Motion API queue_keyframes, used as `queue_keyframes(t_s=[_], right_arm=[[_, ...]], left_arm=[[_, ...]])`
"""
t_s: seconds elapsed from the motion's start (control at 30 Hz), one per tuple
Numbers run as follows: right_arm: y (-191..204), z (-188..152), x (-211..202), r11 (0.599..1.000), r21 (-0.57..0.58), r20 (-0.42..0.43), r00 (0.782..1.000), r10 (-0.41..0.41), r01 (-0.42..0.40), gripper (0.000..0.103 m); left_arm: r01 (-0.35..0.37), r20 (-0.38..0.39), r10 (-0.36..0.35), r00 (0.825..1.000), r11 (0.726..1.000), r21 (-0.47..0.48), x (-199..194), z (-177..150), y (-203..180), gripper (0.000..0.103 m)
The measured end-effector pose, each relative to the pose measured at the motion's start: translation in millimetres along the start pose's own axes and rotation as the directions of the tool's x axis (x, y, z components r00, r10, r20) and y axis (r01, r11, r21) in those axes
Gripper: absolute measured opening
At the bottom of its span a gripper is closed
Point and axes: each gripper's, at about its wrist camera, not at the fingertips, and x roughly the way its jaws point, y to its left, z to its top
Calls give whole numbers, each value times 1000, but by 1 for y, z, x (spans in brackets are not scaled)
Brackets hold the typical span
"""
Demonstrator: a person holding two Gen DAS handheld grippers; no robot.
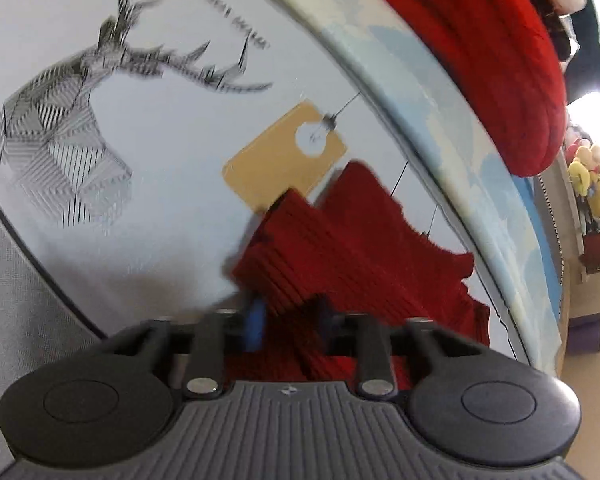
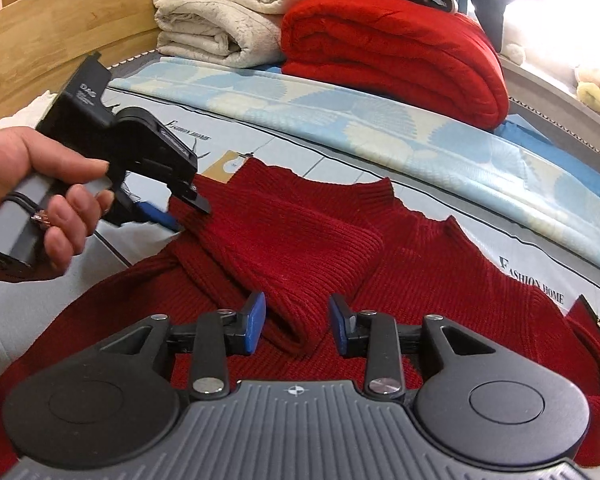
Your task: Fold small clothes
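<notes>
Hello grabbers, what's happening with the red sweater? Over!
Left gripper shut on red sweater fold. Right gripper open astride folded sleeve, not pinching. Brown tag near the collar, nothing blocking.

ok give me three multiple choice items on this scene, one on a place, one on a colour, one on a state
1. Where is the brown card tag?
A. on the sheet by the sweater's far edge
B. on the towels
C. in the right gripper

2. What colour is the sweater being folded?
A. blue
B. dark red
C. cream

3. How does the right gripper stand?
A. shut on the tag
B. shut on the towels
C. open over a sweater fold

Answers: 1 A, the tag lies beside the knit's far edge. 2 B, the ribbed knit is dark red. 3 C, its blue pads stand apart either side of the fold.
</notes>
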Motion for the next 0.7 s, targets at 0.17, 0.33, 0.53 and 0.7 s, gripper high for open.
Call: queue_keyframes(t_s=[0.17, 0.33, 0.53, 0.7], right_arm=[[4, 1, -2, 1000, -30, 28, 1000, 8, -7, 40], [7, 6, -5, 999, -37, 71, 997, 4, -1, 43], [8, 6, -1, 991, -74, 81, 991, -104, 110, 49], [-9, 5, 5, 978, -12, 60, 976, -207, 208, 42]], left_arm=[[181, 44, -191, 981, 969, 168, -34, -3, -42, 11], [489, -161, -465, 870, 776, 398, -63, -27, -100, 11], [534, -310, -438, 844, 639, 554, -59, -69, -132, 11], [551, -347, -429, 834, 611, 569, -53, -80, -142, 13]])
